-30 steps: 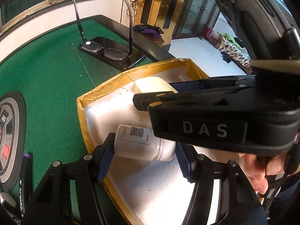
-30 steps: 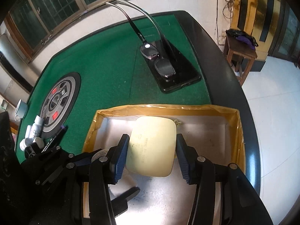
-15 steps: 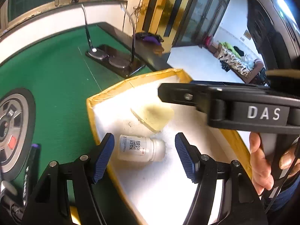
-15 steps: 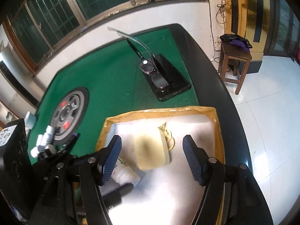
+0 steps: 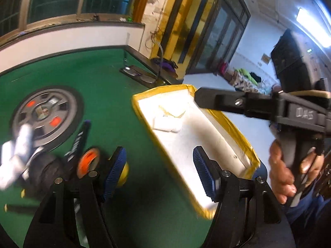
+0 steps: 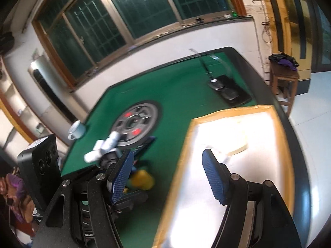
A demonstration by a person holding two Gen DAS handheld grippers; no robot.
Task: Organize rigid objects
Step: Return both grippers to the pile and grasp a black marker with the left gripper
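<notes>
A white tray with a yellow taped rim sits on the green table. Inside it lie a white bottle on its side and, just beyond it, a cream flat case. My left gripper hovers open above the tray's near left rim, nothing between its blue pads. My right gripper is open too, raised over the tray's left rim, with the cream case ahead of its right pad. Both views are blurred by motion.
Left of the tray is a heap of loose items: white bottles, an orange tape roll, a yellow object, a black marker. A wheel-like disc, a mug and glasses on a black phone lie farther out.
Both grippers opened, leaving the bottle and the cream case in the tray. They pulled back, rose and swung left, so the heap of items came into view.
</notes>
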